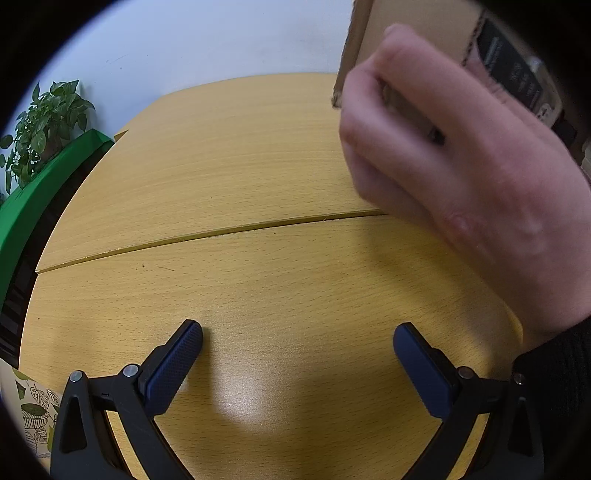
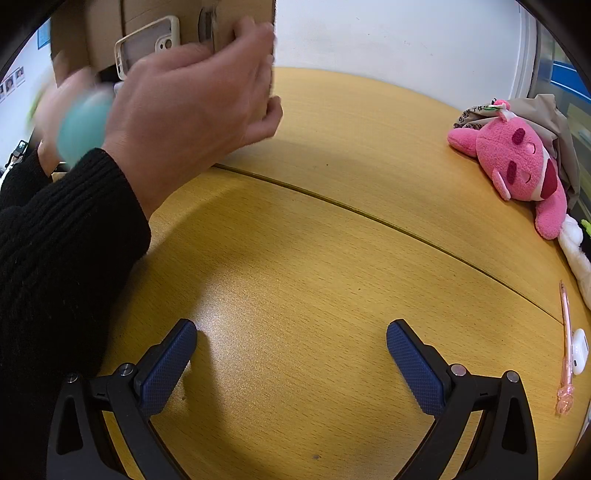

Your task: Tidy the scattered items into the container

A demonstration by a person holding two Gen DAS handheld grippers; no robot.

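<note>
A cardboard box is held tilted above the wooden table by a person's hand in a black sleeve. A phone in a pale case and a blurred teal round item show at its opening. The left wrist view shows the same box and hand at upper right, with a dark phone against it. My left gripper is open over bare table. My right gripper is open too, nothing between its fingers.
A pink plush toy lies on grey cloth at the table's right edge, with a white plush below it. A pink pen and a white earbud case lie at the right. A green ledge and plant stand left.
</note>
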